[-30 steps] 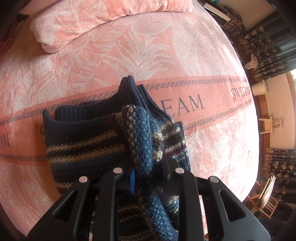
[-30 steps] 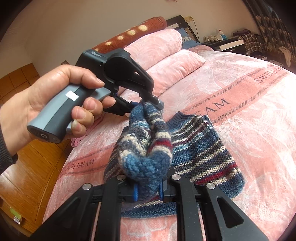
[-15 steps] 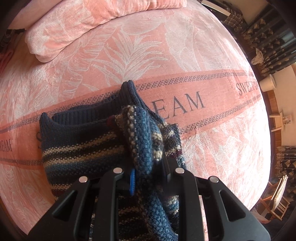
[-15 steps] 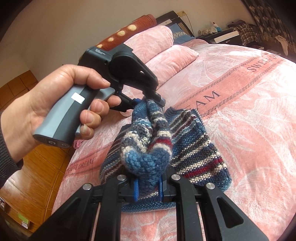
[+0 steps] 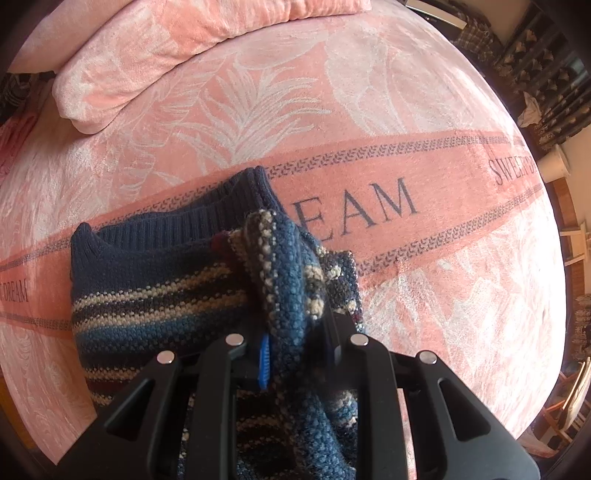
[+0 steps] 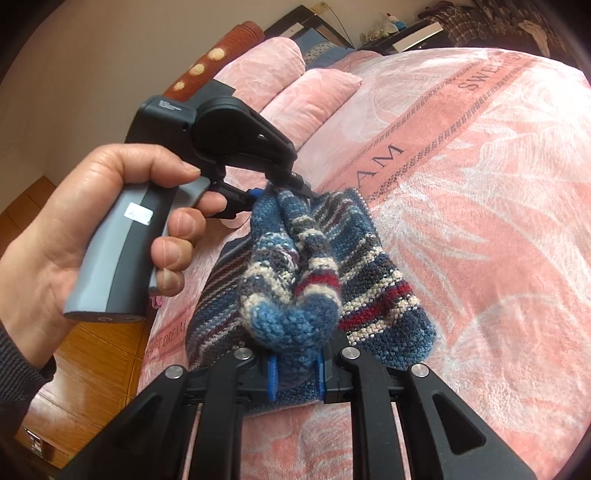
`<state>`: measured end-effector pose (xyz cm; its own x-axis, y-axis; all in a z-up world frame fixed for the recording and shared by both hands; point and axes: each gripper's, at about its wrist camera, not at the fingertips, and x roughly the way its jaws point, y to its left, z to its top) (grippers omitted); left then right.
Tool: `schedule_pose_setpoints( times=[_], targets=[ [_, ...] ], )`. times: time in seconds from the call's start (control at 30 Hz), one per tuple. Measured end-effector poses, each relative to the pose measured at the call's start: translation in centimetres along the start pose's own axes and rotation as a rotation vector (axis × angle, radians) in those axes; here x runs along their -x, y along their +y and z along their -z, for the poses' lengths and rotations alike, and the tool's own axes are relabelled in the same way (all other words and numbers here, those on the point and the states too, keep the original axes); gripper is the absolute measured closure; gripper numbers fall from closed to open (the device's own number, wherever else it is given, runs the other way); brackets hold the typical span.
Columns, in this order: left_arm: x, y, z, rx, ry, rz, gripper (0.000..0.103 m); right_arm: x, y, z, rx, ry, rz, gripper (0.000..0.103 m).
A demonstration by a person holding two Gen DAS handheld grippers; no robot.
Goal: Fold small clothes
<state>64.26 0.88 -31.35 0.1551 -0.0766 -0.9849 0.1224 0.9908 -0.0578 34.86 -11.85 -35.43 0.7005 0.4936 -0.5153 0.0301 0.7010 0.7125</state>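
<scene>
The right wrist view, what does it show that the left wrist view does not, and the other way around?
Only the right wrist view shows the hand holding the left gripper from outside, the pillows and the wooden floor. Only the left wrist view shows the sweater's dark ribbed collar and the curtains. Both show the striped sweater pinched in a shut gripper, lifted over the pink blanket.

The sweater's (image 5: 155,288) lower part is hidden behind the left gripper (image 5: 295,354); the bedside clutter (image 6: 388,27) is too small to tell.
</scene>
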Motion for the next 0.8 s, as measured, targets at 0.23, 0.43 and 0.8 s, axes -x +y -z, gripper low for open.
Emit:
schedule_pose_setpoints(
  times=[0.23, 0.43, 0.8],
  targets=[
    [-0.9, -0.8, 0.0, -0.002, -0.002, -0.035, 0.082, -0.3, -1.7, 0.1, -0.065, 0.025, -0.017, 0.089],
    [-0.7, -1.4, 0.3, -0.037, -0.068, 0.064, 0.045, -0.9, -3.5, 0.5, -0.146, 0.061, -0.038, 0.088],
    [7.7, 9.2, 7.2, -0.056, -0.200, 0.310, 0.023, -1.8, -6.8, 0.3, -0.369, 0.173, -0.245, 0.040]
  ],
)
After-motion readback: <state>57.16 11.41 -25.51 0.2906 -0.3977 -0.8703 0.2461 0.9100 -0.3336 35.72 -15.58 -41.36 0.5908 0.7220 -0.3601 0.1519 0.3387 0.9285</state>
